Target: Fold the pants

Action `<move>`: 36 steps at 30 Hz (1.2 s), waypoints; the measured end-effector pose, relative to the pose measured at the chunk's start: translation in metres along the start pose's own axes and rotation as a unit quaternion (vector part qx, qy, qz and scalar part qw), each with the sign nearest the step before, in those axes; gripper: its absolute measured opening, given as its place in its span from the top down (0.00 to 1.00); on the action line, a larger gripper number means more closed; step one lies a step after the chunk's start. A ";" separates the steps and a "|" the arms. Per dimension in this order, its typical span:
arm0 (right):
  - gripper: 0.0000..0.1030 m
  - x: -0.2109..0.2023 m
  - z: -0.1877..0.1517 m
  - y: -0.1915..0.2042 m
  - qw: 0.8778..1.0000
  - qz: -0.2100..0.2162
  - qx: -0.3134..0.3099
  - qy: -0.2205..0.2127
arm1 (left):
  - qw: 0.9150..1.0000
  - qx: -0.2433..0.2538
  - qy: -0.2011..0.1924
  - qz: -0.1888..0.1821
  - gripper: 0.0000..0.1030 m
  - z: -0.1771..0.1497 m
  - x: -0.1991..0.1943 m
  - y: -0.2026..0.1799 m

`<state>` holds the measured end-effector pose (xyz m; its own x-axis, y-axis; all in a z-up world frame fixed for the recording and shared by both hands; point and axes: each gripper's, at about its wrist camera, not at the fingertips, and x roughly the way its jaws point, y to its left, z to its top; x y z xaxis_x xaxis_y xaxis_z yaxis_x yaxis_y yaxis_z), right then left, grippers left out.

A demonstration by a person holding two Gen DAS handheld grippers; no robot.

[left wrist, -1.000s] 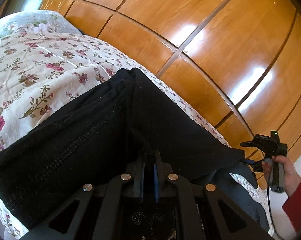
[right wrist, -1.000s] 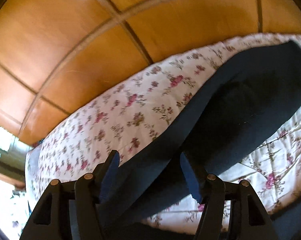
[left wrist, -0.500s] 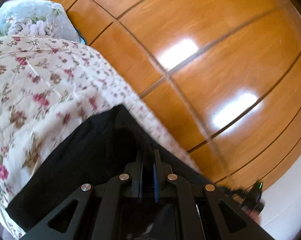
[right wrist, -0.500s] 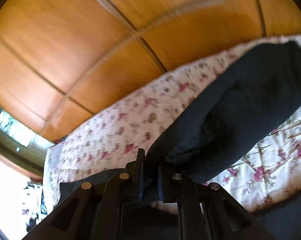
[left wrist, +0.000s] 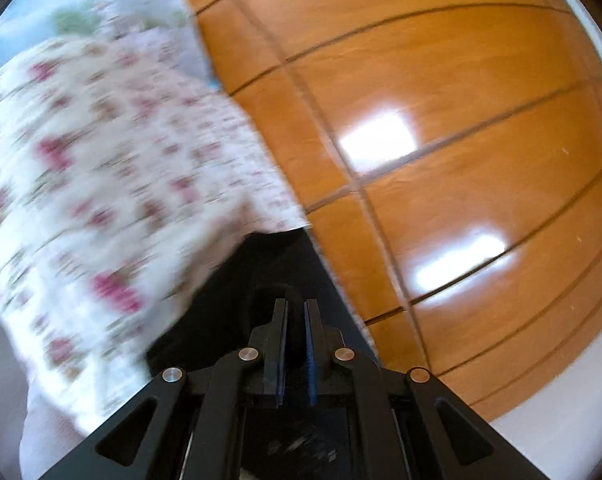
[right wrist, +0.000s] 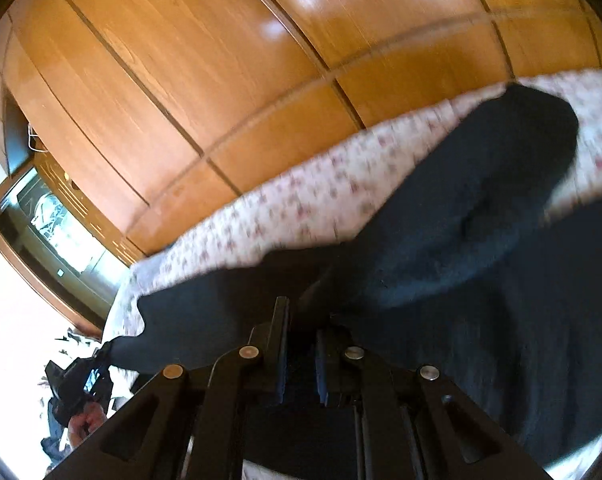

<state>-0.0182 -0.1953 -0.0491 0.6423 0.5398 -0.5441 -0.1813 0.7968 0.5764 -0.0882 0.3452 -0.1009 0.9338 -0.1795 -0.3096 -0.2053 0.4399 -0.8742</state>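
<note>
1. One pair of dark pants is in view. It lies partly on the floral bedsheet and partly lifted off it, with one end reaching to the far right of the bed in the right wrist view.

2. Left gripper: its two jaws are drawn nearly together, with only a narrow gap between the blue-edged pads. Dark cloth of the pants sits in that gap and bunches just ahead of the tips — the gripper is pinching the pants.

3. Right gripper: its jaws are likewise closed to a narrow gap, with dark fabric gathered between and over the tips. It has hold of the pants.

4. In the right wrist view the left gripper also shows at the near left, holding a corner of the pants, with the person's hand on its handle. The cloth spans between the two grippers.

5. One bed is visible, covered by the floral bedsheet; the left view of it is heavily blurred.

6. One wooden panelled wardrobe fills the far side in both views — glossy, with two bright reflections in the left view.

7. One window shows at the far left of the right wrist view.
</note>
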 end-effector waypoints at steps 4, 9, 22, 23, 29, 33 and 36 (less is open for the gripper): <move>0.89 0.008 -0.029 -0.018 0.999 -0.013 0.022 0.026 | 0.999 -0.029 0.018 0.010 0.96 -0.015 -0.006 0.024; 0.89 0.019 -0.036 -0.029 0.999 -0.014 0.037 0.034 | 0.997 -0.070 0.035 -0.023 0.64 -0.029 -0.011 0.034; 0.89 0.019 -0.028 -0.018 0.999 -0.016 0.019 0.038 | 0.994 -0.032 0.101 0.038 0.64 -0.034 0.010 -0.004; 0.89 0.018 -0.027 -0.016 0.999 -0.016 0.019 0.037 | 0.993 -0.041 0.106 0.044 0.64 -0.033 0.009 -0.005; 0.89 0.017 -0.024 -0.015 0.999 -0.013 0.028 0.035 | 0.994 -0.047 0.075 0.070 0.64 -0.035 -0.012 -0.010; 0.89 0.020 -0.024 -0.016 0.999 -0.012 0.031 0.037 | 0.988 -0.054 0.117 0.090 0.62 -0.044 0.006 -0.006; 0.89 0.020 -0.023 -0.016 0.999 -0.010 0.035 0.034 | 0.987 -0.066 0.121 0.082 0.56 -0.049 0.015 -0.004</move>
<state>-0.0202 -0.1911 -0.0832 0.5927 0.5426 -0.5952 -0.1152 0.7886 0.6041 -0.0877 0.2981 -0.1201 0.7908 -0.3273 -0.5172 -0.3993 0.3645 -0.8412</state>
